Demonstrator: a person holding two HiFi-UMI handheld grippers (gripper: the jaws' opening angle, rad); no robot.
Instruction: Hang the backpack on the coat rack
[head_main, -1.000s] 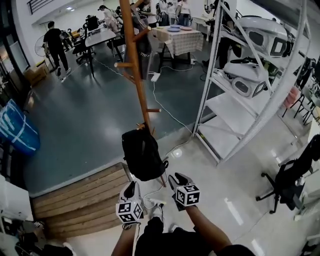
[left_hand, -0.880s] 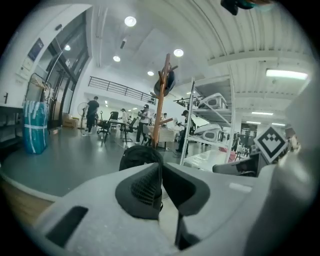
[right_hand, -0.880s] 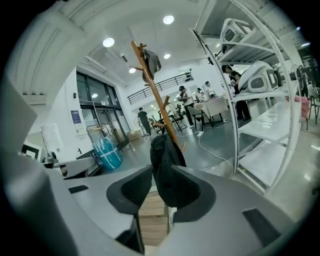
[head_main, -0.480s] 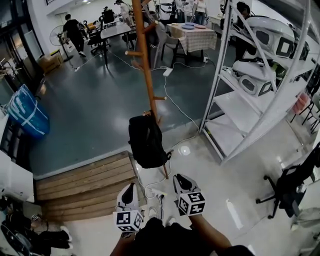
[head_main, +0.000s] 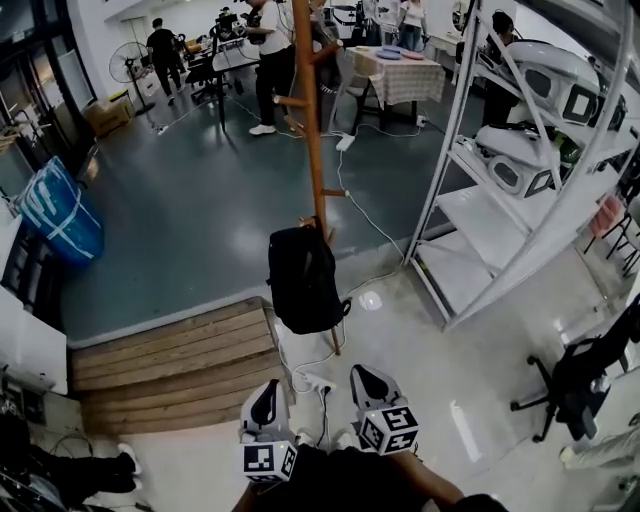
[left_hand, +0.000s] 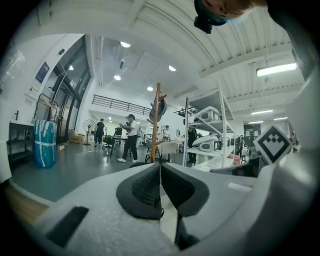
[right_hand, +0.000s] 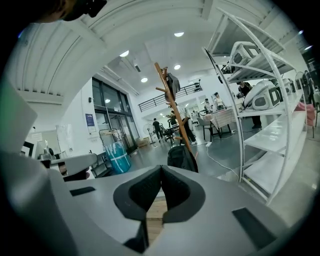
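Grey floor (head_main: 180, 220), wooden platform (head_main: 170, 365). One backpack (head_main: 303, 280) hanging on one coat rack (head_main: 312, 120). Left gripper (head_main: 268, 388), right gripper (head_main: 362, 374): jaws together, empty.

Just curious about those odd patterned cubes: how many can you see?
2. One cube sits on the left gripper, the other on the right gripper, both low in the head view. None seems hidden.

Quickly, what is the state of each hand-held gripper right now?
Left hand-held gripper: closed, holding nothing.
Right hand-held gripper: closed, holding nothing.
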